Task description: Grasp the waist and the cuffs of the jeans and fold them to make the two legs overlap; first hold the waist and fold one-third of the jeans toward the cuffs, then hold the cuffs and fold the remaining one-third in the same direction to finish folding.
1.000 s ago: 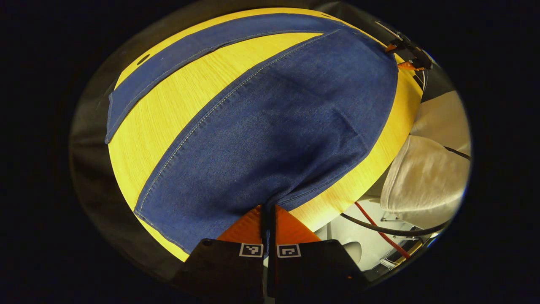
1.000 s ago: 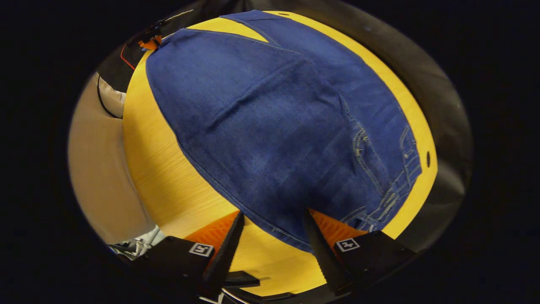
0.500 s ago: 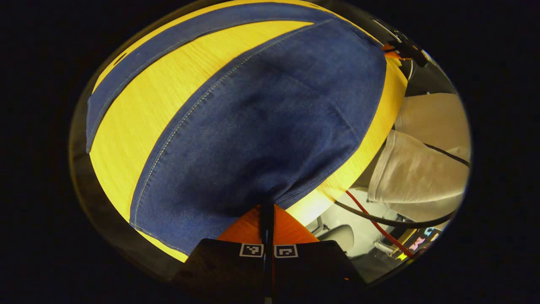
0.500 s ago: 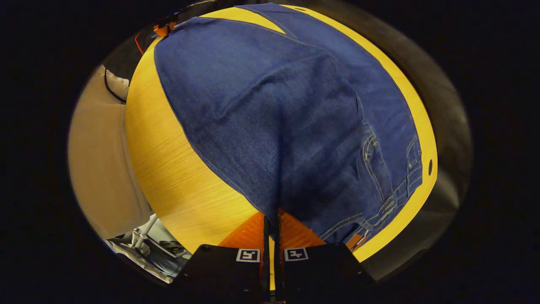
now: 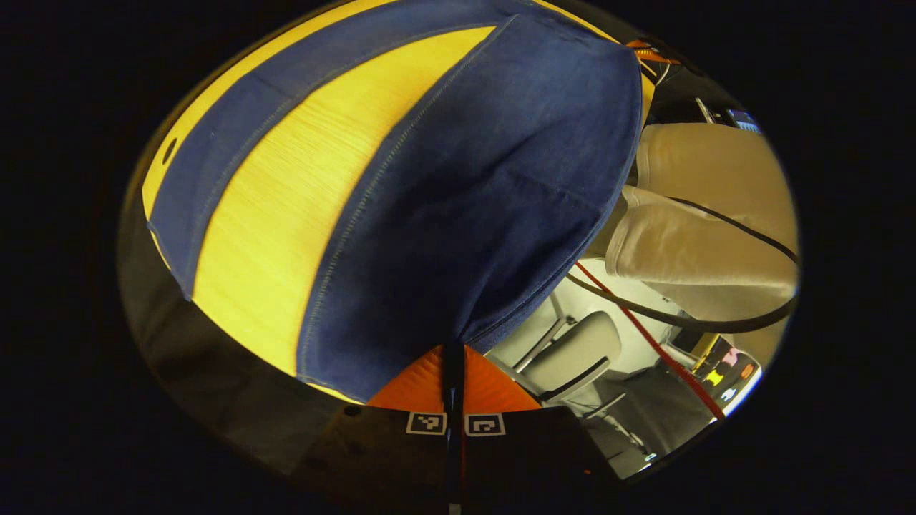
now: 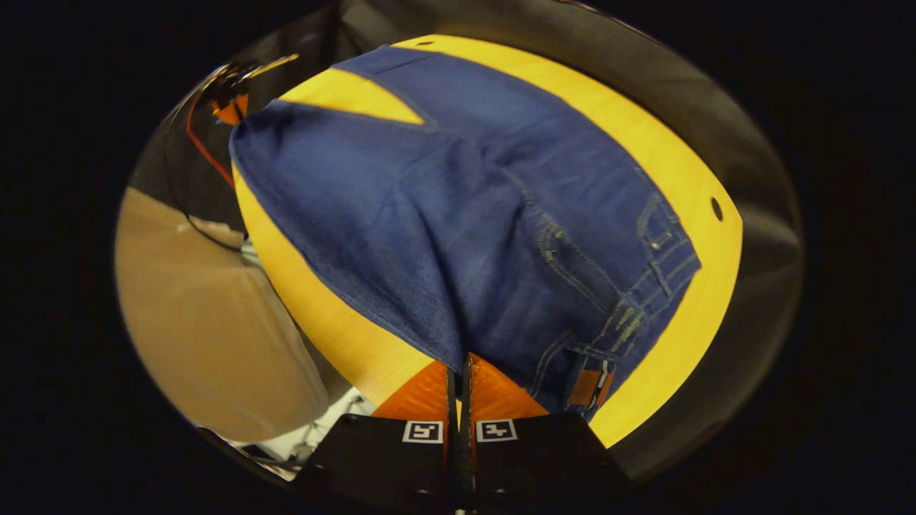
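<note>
Blue jeans (image 5: 486, 200) lie lengthwise on a yellow wooden table (image 5: 286, 214). My left gripper (image 5: 453, 350) is shut on the cuff end of the near leg, whose edge hangs raised above the table's front edge. The far leg (image 5: 236, 143) stays flat on the table. In the right gripper view, my right gripper (image 6: 458, 365) is shut on the near side edge of the jeans (image 6: 444, 214), close to the waistband (image 6: 658, 265) with its belt loops and brown patch (image 6: 588, 386). The other gripper (image 6: 229, 107) shows far off at the cuff.
A person's beige trousers (image 5: 701, 214) stand close to the table's front edge, also in the right gripper view (image 6: 200, 329). A grey chair (image 5: 572, 354) and red and black cables (image 5: 644, 329) are on the floor below. Bare table (image 6: 687, 343) lies past the waistband.
My right gripper went from open to shut on the jeans' near edge. Both grippers have since risen, lifting the near leg's edge off the table; the left stayed shut on the cuff.
</note>
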`<move>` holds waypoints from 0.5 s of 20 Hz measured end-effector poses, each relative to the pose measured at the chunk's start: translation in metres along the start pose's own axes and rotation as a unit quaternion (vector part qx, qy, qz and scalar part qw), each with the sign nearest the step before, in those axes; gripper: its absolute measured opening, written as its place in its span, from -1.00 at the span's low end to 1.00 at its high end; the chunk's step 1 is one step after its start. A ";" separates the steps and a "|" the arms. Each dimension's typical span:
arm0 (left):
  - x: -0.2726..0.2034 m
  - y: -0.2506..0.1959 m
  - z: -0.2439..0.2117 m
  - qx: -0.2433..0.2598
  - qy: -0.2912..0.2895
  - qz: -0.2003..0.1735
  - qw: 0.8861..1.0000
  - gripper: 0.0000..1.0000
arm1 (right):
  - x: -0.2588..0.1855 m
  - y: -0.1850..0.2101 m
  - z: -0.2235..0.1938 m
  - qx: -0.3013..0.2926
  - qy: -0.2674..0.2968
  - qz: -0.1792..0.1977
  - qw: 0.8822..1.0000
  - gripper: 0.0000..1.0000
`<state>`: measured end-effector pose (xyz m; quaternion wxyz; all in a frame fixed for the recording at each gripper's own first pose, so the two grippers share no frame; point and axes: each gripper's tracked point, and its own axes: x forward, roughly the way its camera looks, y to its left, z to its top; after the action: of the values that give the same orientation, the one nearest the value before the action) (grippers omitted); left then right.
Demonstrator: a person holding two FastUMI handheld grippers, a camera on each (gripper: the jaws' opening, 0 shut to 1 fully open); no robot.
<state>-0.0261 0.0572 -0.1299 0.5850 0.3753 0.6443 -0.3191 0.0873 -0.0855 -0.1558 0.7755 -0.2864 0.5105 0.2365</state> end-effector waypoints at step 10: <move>-0.099 0.142 0.080 0.038 0.030 0.142 0.989 -1.00 | -0.036 -0.074 0.121 0.135 -0.133 -0.061 0.980 -1.00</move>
<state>0.1402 0.0509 -0.0368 0.5906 0.4939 0.5890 -0.2455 0.2023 -0.0589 -0.0696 0.8809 -0.1762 0.4116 0.1536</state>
